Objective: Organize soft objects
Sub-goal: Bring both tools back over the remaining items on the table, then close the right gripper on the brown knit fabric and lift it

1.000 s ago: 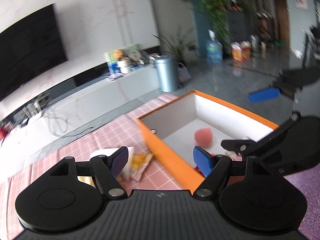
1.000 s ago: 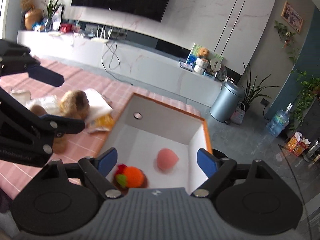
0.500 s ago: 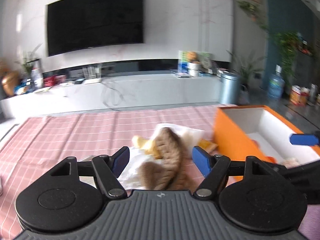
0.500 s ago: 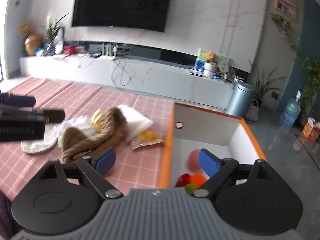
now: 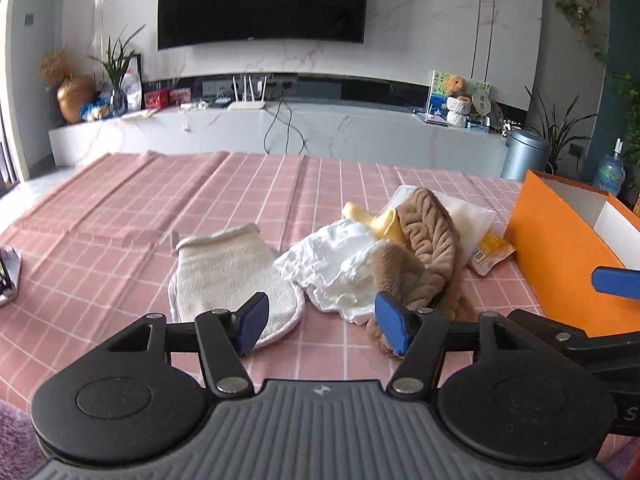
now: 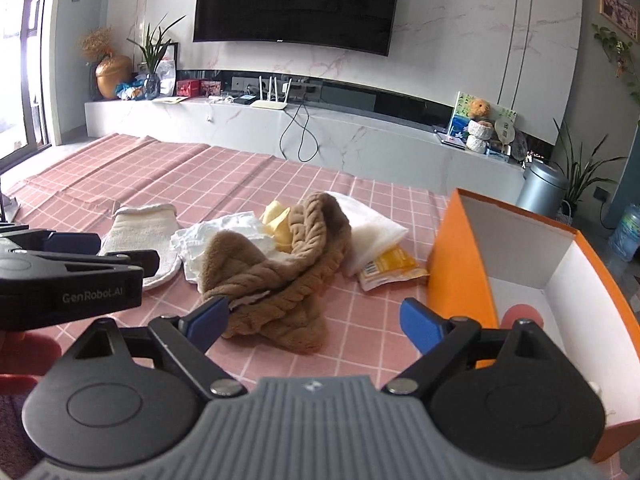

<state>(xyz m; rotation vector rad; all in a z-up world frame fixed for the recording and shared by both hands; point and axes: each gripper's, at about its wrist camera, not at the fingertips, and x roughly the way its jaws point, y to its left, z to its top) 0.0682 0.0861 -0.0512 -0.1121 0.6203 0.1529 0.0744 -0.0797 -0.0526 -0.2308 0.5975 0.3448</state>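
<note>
The left gripper [image 5: 322, 330] hangs low over the surface [image 5: 160, 208], its blue pads apart and closing, with nothing pressed between them; one pad sits in front of the cream mitt [image 5: 224, 276], the other in front of the brown knitted cloth [image 5: 432, 248]. The right gripper [image 6: 316, 324] stands wide apart just beside it, holding nothing, its left pad close against the near edge of the brown knitted cloth [image 6: 280, 276] and its right pad in front of the orange box [image 6: 460, 264].

The soft things lie in a loose heap on the pink checked cloth that covers the surface. The brown knitted cloth is draped over a crumpled white cloth [image 5: 332, 260], with a yellow piece [image 5: 380, 220] poking out behind it. A folded white pad [image 6: 368, 228] lies behind the heap, touching a yellow packet [image 6: 390, 268] that rests just beside the box's orange wall. The cream mitt lies flat to the left of the heap, its edge touching the white cloth.

The orange box is open at the top with white inner walls, and a pink ball [image 6: 520, 314] shows inside it, partly hidden by the right gripper's arm.

Beyond the surface a long white cabinet [image 5: 280, 132] runs under a dark television [image 5: 260, 0].
</note>
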